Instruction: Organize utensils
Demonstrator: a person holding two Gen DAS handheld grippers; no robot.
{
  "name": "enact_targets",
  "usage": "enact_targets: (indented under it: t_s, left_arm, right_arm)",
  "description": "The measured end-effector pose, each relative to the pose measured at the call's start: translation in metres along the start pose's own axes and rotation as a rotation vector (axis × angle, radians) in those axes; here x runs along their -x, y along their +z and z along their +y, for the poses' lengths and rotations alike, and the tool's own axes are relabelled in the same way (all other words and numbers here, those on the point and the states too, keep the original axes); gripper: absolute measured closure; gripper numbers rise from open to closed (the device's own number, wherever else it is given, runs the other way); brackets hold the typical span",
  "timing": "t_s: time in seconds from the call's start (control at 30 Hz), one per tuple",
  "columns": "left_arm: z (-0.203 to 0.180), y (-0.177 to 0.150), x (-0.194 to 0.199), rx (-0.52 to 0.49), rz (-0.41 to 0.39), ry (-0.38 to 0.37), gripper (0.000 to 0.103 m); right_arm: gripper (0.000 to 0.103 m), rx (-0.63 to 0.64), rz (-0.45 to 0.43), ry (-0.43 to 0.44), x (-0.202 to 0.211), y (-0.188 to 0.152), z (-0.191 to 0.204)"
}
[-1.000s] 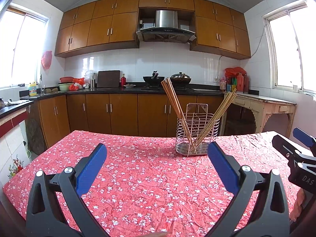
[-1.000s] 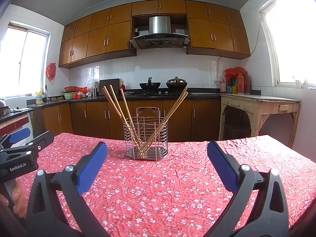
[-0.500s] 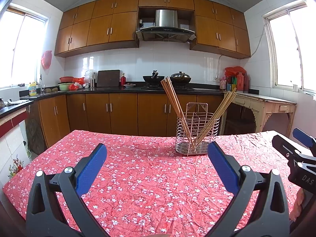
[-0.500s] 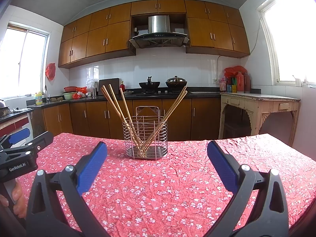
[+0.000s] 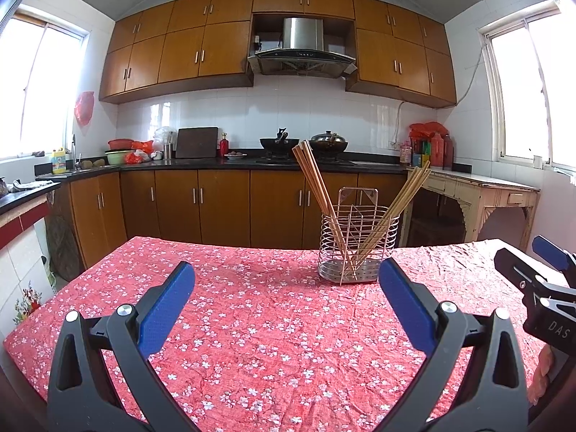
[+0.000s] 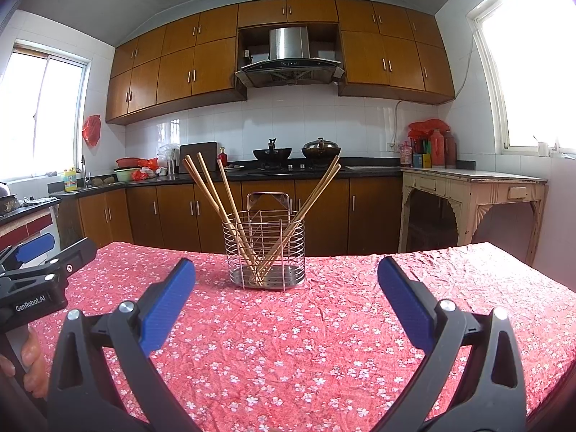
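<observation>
The wire utensil holder (image 6: 265, 248) stands toward the worktop's (image 6: 288, 342) far edge, wooden chopsticks (image 6: 216, 198) leaning inside. Left gripper (image 5: 286, 300) and right gripper (image 6: 286, 300) jaws apart, empty.

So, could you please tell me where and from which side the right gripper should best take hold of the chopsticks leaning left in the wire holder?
Probably the bare upper shafts of the left-leaning chopsticks, above the wire holder rim, where nothing cages them. Come from the front with the open right gripper, closing across the fanned sticks, then draw up along their tilt.
</observation>
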State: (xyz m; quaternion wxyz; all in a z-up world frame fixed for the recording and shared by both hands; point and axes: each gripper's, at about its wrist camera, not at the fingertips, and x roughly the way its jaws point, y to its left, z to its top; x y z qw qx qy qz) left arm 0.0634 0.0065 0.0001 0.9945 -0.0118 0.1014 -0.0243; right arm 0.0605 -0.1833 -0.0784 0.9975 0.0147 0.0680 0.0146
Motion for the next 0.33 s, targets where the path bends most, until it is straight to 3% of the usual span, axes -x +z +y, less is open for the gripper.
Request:
enact_targets:
  t_s: [0.33]
  left_arm:
    - [0.0023, 0.0016, 0.0009, 0.007, 0.002, 0.001, 0.002]
  right_arm:
    - [0.004, -0.001, 0.000, -0.001, 0.0000, 0.0001, -0.0002]
